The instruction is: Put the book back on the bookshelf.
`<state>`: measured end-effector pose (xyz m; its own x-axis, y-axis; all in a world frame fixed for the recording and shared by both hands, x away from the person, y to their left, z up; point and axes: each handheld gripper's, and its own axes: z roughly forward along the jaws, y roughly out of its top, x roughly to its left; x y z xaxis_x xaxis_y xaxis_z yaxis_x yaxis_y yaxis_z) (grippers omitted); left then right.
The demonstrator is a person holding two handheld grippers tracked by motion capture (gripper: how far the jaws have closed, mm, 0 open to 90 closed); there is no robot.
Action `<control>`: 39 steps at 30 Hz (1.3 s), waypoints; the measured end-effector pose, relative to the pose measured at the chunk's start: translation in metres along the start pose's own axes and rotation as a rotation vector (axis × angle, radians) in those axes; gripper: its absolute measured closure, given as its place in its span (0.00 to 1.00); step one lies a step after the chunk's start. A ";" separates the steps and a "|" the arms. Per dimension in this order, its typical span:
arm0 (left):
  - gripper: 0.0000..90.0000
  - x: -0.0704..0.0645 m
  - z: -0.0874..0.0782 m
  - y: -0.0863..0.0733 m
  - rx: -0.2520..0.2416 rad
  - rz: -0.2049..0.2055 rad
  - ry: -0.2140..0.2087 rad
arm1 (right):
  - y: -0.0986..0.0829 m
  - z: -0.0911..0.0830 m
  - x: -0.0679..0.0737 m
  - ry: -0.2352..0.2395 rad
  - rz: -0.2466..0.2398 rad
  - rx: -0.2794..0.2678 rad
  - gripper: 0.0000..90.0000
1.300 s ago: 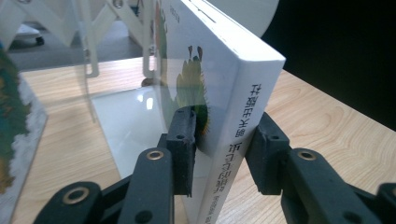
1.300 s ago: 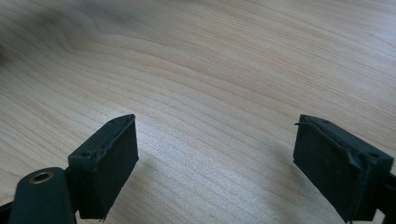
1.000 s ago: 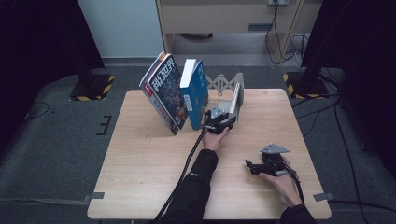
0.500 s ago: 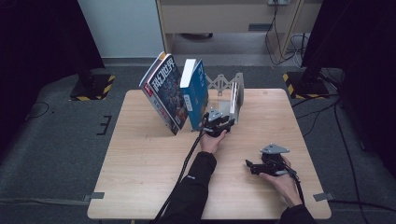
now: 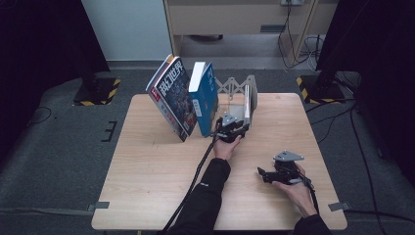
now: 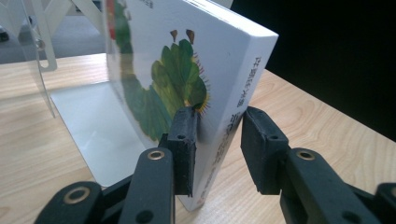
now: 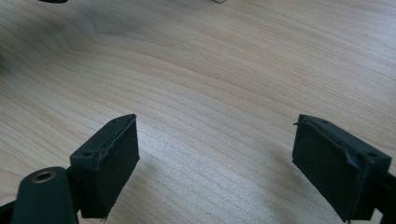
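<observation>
Up close, the left gripper [image 6: 217, 154] straddles the lower spine corner of a white picture book [image 6: 187, 79] with a green caterpillar on its cover. One pad presses the cover, while the other pad stands just off the spine side with a sliver of gap, so the jaws sit around the book without fully clamping it. The book's top is cut off in the left gripper view, and its spine lettering is too slanted to read.

From above, the left gripper [image 5: 230, 129] sits at the front of the metal bookend rack [image 5: 247, 100], and the person's hand hides the base of that book. The rack's far lattice is partly hidden behind the books. Held in the rack's line, left of the gripper, a blue book [image 5: 205, 98] stands nearly upright, and a magazine-like book [image 5: 171, 95] leans hard against it, its bottom edge well left of the rack's plate. Whether the blue book touches the rack's base I cannot tell.

Well to the front and right of the rack, the right gripper [image 5: 262, 174] rests low over the bare table [image 5: 147, 186], jaws spread wide with nothing between them.
</observation>
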<state>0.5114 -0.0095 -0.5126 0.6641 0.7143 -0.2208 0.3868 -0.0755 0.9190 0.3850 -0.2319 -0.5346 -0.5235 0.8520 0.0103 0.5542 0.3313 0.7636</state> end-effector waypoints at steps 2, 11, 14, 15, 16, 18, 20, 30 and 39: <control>0.73 0.000 -0.001 -0.001 0.004 0.002 -0.013 | 0.000 0.000 0.000 -0.001 -0.004 0.000 0.17; 0.72 -0.004 0.003 0.003 0.007 0.020 0.002 | 0.000 0.000 0.000 -0.002 -0.002 0.003 0.17; 0.71 -0.006 0.006 0.004 0.005 0.022 0.000 | 0.000 0.001 0.001 -0.001 -0.006 0.005 0.17; 0.71 -0.007 0.008 0.003 0.005 0.024 -0.007 | 0.000 0.000 0.001 -0.003 -0.005 0.000 0.17; 0.71 -0.007 0.008 0.003 0.006 0.023 -0.008 | 0.000 0.000 0.001 -0.002 -0.005 -0.002 0.17; 0.71 -0.006 0.008 0.003 0.011 0.026 -0.006 | 0.000 0.000 0.000 -0.001 -0.003 0.002 0.17; 0.70 -0.007 0.008 0.003 0.008 0.022 0.002 | 0.000 0.000 0.000 -0.002 -0.002 0.002 0.17; 0.60 -0.006 0.004 0.003 0.025 0.052 0.008 | 0.000 0.000 0.000 -0.001 -0.002 -0.001 0.17; 0.53 -0.002 -0.030 0.006 0.024 0.071 -0.006 | 0.001 -0.001 0.000 -0.005 0.012 -0.010 0.16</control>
<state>0.4930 0.0094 -0.4966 0.6944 0.7021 -0.1579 0.3543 -0.1424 0.9242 0.3849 -0.2323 -0.5331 -0.5138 0.8578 0.0167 0.5537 0.3166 0.7702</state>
